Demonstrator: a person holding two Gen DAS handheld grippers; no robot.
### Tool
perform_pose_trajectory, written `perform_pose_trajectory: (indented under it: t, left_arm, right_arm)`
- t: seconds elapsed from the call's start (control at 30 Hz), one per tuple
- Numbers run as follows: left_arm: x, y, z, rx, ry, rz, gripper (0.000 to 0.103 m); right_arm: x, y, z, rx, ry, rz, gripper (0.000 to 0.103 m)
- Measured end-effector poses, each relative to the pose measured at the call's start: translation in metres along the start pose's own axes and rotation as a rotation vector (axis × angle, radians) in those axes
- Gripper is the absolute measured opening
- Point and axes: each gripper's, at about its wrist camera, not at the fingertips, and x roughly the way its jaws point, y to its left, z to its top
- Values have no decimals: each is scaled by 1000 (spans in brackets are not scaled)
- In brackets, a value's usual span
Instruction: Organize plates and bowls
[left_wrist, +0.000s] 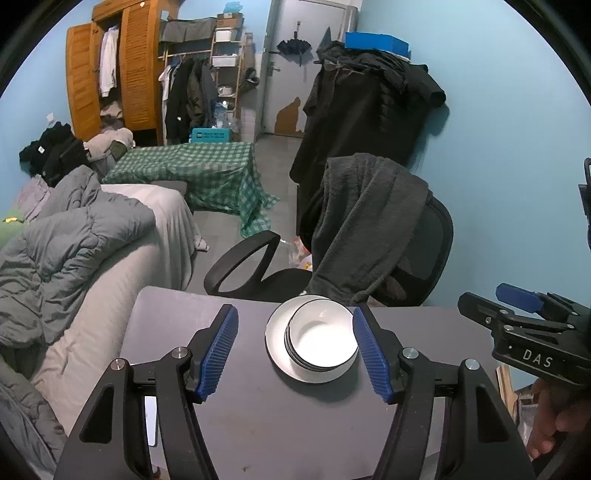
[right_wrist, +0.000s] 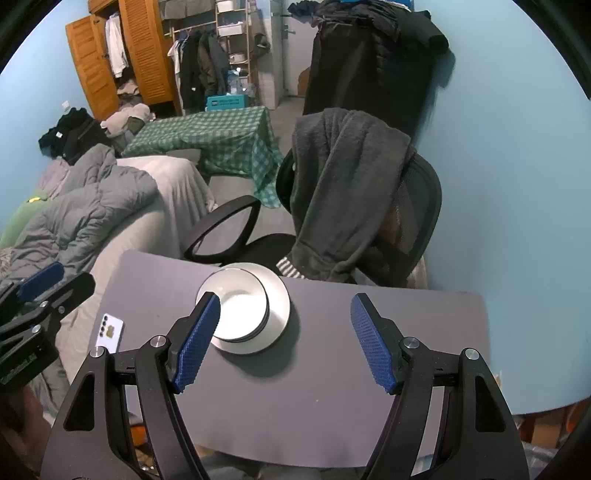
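Left wrist view: the left gripper (left_wrist: 295, 350) hangs over the grey table (left_wrist: 221, 417) with its blue pads spread wide and nothing between them; the stack of crockery shows past the gap, not touched by either pad. That stack is a set of white bowls (left_wrist: 321, 338) with dark rims nested together, sitting on a white plate (left_wrist: 275, 332) toward the far edge of the table. At the right edge of this view the right gripper (left_wrist: 517, 314) comes in from the side, and part of a hand (left_wrist: 550, 428) shows below it.

In the right wrist view the right gripper (right_wrist: 284, 339) also stands wide open and empty above the table (right_wrist: 332, 387); its left pad overlaps the near-left rim of the bowls (right_wrist: 240, 310) in the picture, though whether it touches them I cannot tell. The plate (right_wrist: 279, 295) lies under the bowls. A white phone (right_wrist: 109, 331) lies near the table's left edge, and the left gripper (right_wrist: 40, 295) enters from the left.

Just beyond the table is a black office chair (left_wrist: 424, 236) with a dark grey garment (left_wrist: 362, 218) draped over its back. To the left lies a bed with a grey duvet (left_wrist: 74, 236), farther off a green checked cloth (left_wrist: 207, 170), and at the far wall a wooden wardrobe (left_wrist: 110, 70)
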Motion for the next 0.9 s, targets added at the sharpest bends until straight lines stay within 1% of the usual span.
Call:
perform_pose_trajectory:
  t: [0.1, 0.23, 0.37, 0.9]
  left_arm:
    - [-1, 1, 0, -8, 5, -12, 69]
    - [0, 4, 2, -14, 14, -7, 69]
    - [2, 7, 4, -33, 23, -17, 69]
    - [0, 8, 5, -37, 19, 2, 69]
  right_arm:
    - [-1, 0, -2, 11, 7, 11, 72]
    - [-1, 0, -2, 16, 6, 11, 72]
    - [-1, -1, -2, 23, 6, 16, 72]
    - [-6, 2, 2, 29, 9, 24, 72]
